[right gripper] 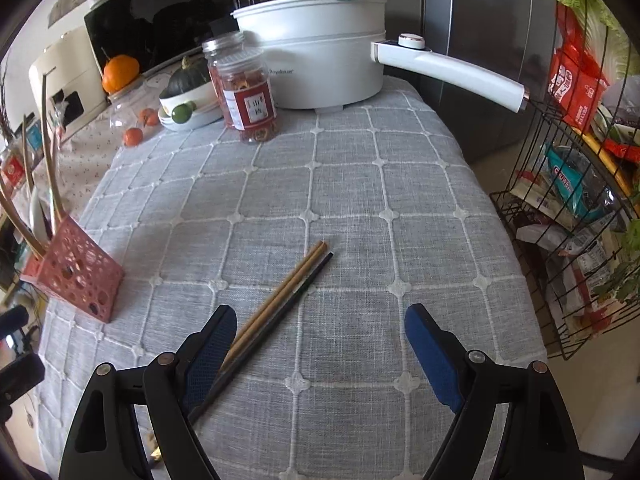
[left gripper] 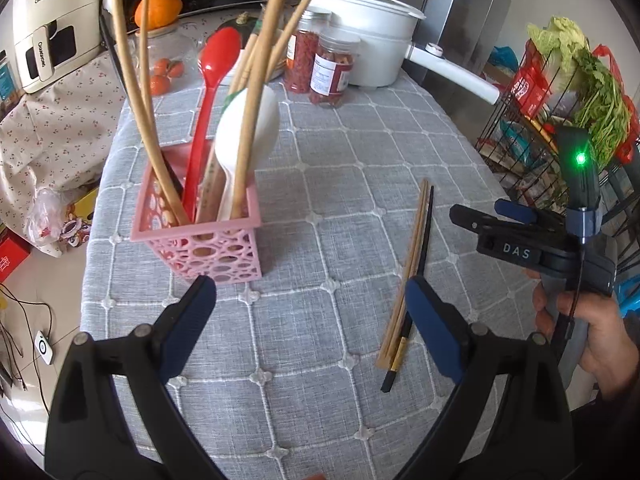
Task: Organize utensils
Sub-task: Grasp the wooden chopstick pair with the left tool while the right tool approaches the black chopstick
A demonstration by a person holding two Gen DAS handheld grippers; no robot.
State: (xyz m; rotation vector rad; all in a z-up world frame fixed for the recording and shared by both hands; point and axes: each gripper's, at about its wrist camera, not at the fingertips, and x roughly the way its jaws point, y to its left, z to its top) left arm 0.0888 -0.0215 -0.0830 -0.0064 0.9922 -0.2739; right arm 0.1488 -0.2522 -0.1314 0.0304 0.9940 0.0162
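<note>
A pink perforated basket point(left gripper: 200, 240) stands on the grey checked tablecloth point(left gripper: 320, 160). It holds a red spoon point(left gripper: 208, 80), a white spoon point(left gripper: 248, 128) and several long wooden sticks. Two wooden chopsticks and a dark one point(left gripper: 412, 264) lie loose on the cloth to its right. My left gripper point(left gripper: 308, 292) hangs open above the cloth between basket and chopsticks, its right finger beside them. My right gripper point(right gripper: 320, 320) is open too, nothing pressed between its pads. The chopsticks point(right gripper: 280, 300) run under its left finger. The basket point(right gripper: 80, 276) sits at far left there.
A white pot point(right gripper: 320, 56) with a long handle point(right gripper: 452, 72) and a jar point(right gripper: 248, 92) stand at the table's far end, with a fruit bowl point(right gripper: 188, 108) nearby. A wire rack point(right gripper: 580, 208) of groceries stands off the right edge. A hand point(left gripper: 592, 336) holds the other gripper.
</note>
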